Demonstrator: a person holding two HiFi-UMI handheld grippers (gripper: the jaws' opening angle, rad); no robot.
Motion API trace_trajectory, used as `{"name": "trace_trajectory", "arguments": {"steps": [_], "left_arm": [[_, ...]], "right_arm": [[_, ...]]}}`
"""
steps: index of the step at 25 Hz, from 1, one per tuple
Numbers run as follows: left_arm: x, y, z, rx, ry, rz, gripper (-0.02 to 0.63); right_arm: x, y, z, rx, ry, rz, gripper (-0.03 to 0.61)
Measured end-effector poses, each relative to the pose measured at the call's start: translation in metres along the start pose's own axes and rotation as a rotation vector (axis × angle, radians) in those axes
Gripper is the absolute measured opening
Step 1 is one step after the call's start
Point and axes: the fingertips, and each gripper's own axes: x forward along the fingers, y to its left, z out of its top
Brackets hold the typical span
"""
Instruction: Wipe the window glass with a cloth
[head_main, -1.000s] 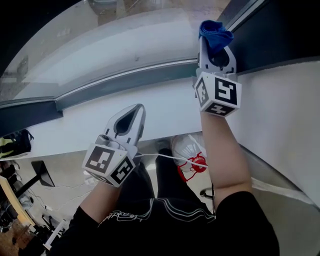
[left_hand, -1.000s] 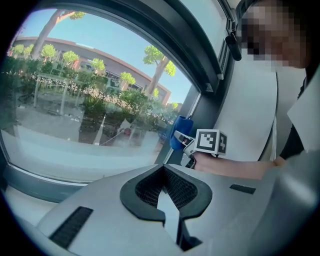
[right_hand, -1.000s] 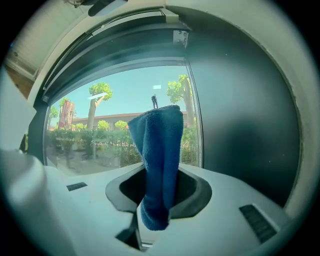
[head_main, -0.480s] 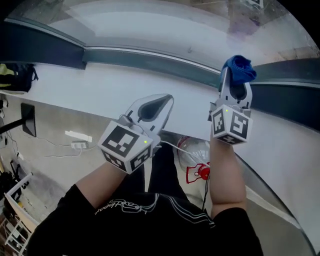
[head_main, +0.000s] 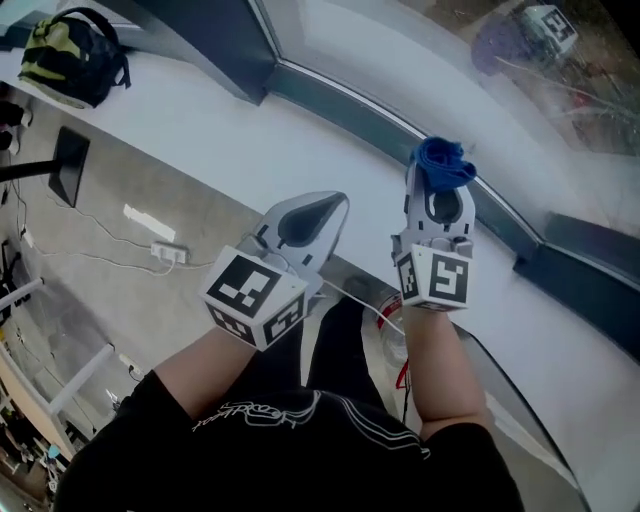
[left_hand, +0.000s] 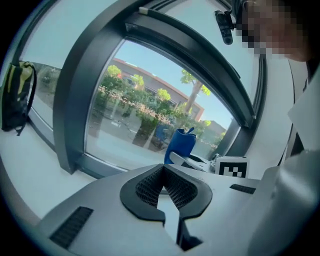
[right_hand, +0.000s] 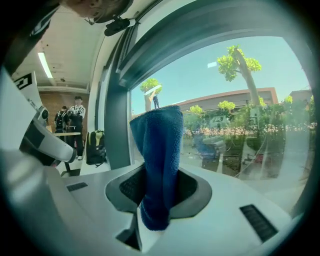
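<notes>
A blue cloth (right_hand: 159, 165) stands bunched between the jaws of my right gripper (right_hand: 157, 187), which is shut on it. In the head view the cloth (head_main: 441, 163) sticks out of the right gripper (head_main: 438, 195) over the white sill, close to the window glass (head_main: 420, 55). The glass (right_hand: 235, 115) fills the right gripper view just beyond the cloth. My left gripper (head_main: 312, 215) hovers lower left of the right one, shut and empty. In the left gripper view its jaws (left_hand: 164, 187) meet, with the cloth (left_hand: 181, 146) and glass (left_hand: 145, 115) ahead.
A white sill (head_main: 200, 140) runs under a dark window frame (head_main: 215, 45). A green and black backpack (head_main: 72, 55) lies on the sill at far left. A power strip and cables (head_main: 150, 240) lie on the floor. People stand in the room's background (right_hand: 70, 117).
The head camera has swung so the window now runs diagonally to the upper right. Both grippers keep their spacing, the right one still holding the cloth near the glass.
</notes>
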Motion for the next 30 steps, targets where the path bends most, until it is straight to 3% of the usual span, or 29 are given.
{"name": "trace_trajectory", "arguments": {"steps": [7, 13, 21, 30], "left_arm": [[-0.06, 0.093, 0.009, -0.047, -0.047, 0.113, 0.003], [-0.11, 0.176, 0.021, -0.082, -0.058, 0.168, 0.003], [-0.143, 0.24, 0.021, -0.122, -0.063, 0.234, 0.003], [-0.153, 0.271, 0.013, -0.134, -0.047, 0.25, 0.003]], "right_arm": [[0.069, 0.1, 0.009, -0.004, -0.015, 0.119, 0.094], [0.143, 0.177, 0.009, 0.008, 0.012, 0.164, 0.094], [0.226, 0.198, -0.003, 0.006, 0.034, 0.121, 0.094], [0.278, 0.2, -0.013, 0.036, 0.055, 0.041, 0.094]]}}
